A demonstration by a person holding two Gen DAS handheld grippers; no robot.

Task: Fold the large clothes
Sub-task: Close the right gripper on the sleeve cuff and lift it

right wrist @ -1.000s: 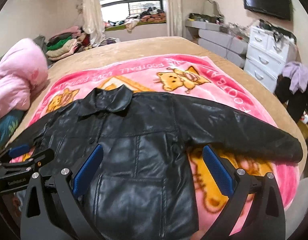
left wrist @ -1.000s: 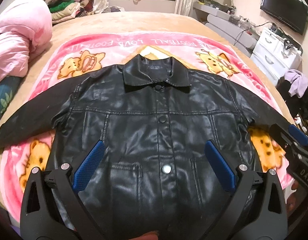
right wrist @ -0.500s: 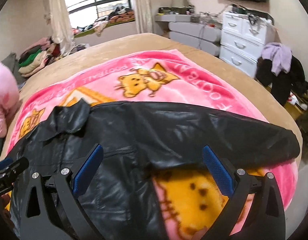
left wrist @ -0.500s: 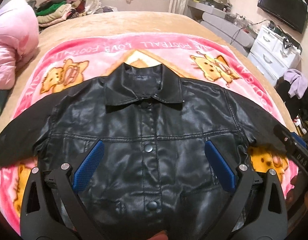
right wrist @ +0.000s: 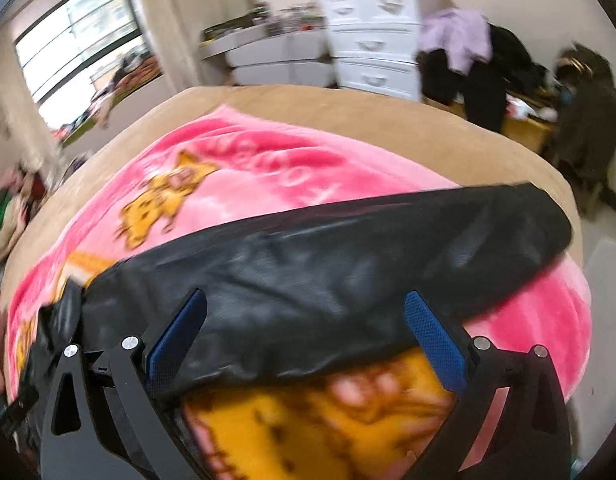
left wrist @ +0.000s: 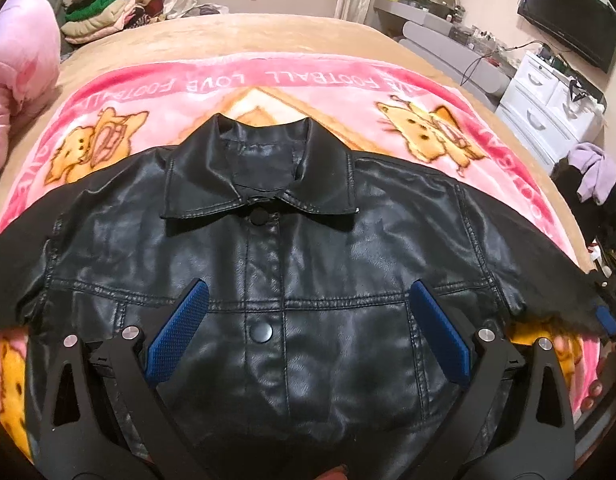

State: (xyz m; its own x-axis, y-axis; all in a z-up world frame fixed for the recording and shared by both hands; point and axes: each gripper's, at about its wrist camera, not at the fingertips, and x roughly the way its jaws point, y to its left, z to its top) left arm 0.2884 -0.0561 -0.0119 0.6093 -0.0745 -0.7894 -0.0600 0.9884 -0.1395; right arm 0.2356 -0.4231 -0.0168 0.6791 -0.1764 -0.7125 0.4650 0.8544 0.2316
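The jacket [left wrist: 308,280] looks heavy, slick and stiffish, so with both the left gripper [left wrist: 308,328] and right gripper [right wrist: 304,336] agape and empty, pinch the sleeve [right wrist: 348,256] cuff at three o'clock.
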